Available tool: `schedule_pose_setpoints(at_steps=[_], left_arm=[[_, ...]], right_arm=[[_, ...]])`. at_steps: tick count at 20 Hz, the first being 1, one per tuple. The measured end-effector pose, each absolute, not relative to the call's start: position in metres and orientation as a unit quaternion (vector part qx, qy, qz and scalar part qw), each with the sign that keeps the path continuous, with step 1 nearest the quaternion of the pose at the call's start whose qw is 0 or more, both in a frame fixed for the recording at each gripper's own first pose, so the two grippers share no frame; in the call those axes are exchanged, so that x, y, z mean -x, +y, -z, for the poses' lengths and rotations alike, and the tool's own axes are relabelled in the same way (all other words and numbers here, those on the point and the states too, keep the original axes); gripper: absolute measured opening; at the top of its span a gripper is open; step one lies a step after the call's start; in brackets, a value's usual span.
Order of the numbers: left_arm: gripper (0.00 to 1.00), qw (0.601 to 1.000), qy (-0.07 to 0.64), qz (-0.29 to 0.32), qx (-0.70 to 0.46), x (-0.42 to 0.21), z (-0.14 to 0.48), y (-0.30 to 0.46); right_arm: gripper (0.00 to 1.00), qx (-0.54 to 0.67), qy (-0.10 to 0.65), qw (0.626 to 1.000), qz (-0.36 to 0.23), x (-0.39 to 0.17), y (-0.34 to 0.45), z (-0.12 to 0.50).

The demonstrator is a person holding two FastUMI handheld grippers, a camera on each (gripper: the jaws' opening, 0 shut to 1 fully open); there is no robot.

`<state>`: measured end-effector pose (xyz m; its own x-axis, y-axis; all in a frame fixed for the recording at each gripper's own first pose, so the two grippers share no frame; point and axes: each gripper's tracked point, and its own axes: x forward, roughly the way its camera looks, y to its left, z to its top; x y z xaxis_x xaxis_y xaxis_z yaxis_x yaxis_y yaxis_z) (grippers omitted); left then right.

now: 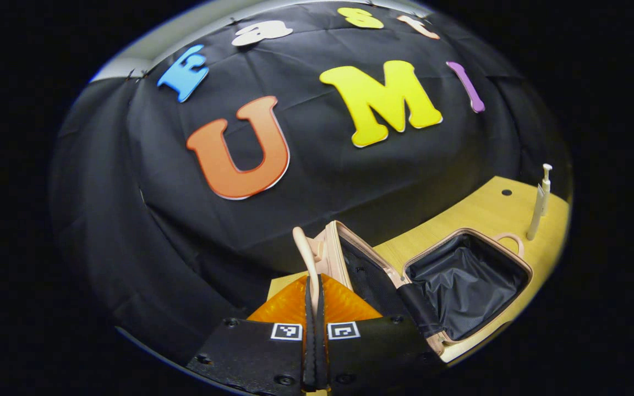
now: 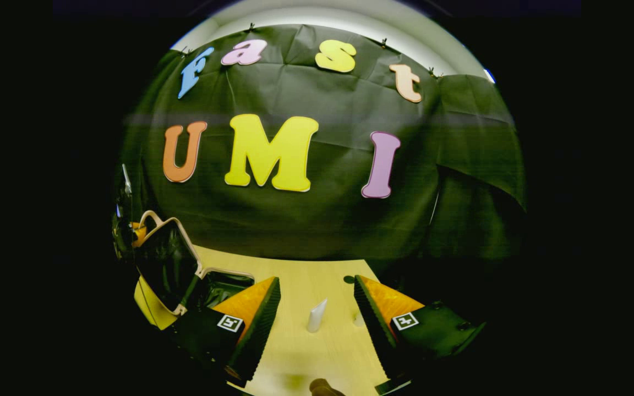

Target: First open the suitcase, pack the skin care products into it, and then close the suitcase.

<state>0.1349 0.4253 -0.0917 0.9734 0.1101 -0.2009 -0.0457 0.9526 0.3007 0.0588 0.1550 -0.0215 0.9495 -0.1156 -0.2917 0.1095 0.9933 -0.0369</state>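
Left gripper view: the left claw [image 1: 313, 297] is clenched on the lid handle [image 1: 307, 254], suitcase [image 1: 463, 283] open lower right. The right claw [image 2: 317, 308], released, should straddle the tube [image 2: 317, 315] squarely at lower centre before pinching.

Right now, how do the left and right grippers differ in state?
The left gripper is shut on the suitcase handle, holding the lid up; the right gripper is open and holds nothing, with a white bottle standing between its fingers. Both hover over the wooden table.
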Motion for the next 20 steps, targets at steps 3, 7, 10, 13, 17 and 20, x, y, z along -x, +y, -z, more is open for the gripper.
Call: schedule_pose_setpoints(at_steps=[3, 7, 10, 13, 17, 20], left_arm=[[0.03, 0.986, 0.135, -0.064, -0.079, -0.138, 0.133, 0.477], [0.03, 0.978, 0.192, -0.084, 0.012, -0.137, 0.208, 0.515], [0.03, 0.966, 0.225, -0.089, 0.091, -0.141, 0.248, 0.517], [0.04, 0.958, 0.241, -0.091, 0.124, -0.146, 0.272, 0.517], [0.11, 0.952, 0.256, -0.091, 0.14, -0.143, 0.285, 0.519], [0.18, 0.947, 0.268, -0.09, 0.151, -0.142, 0.3, 0.523]], right_arm=[[0.8, 0.022, 0.168, 0.984, 0.062, -0.055, 0.151, 0.037], [0.8, 0.03, 0.187, 0.979, 0.069, -0.052, 0.137, 0.055], [0.8, 0.007, 0.216, 0.973, 0.077, -0.046, 0.127, 0.079], [0.79, 0.021, 0.238, 0.965, 0.104, -0.034, 0.1, 0.104], [0.8, 0.022, 0.256, 0.959, 0.119, -0.025, 0.076, 0.119], [0.8, 0.019, 0.259, 0.956, 0.136, -0.021, 0.061, 0.123]])
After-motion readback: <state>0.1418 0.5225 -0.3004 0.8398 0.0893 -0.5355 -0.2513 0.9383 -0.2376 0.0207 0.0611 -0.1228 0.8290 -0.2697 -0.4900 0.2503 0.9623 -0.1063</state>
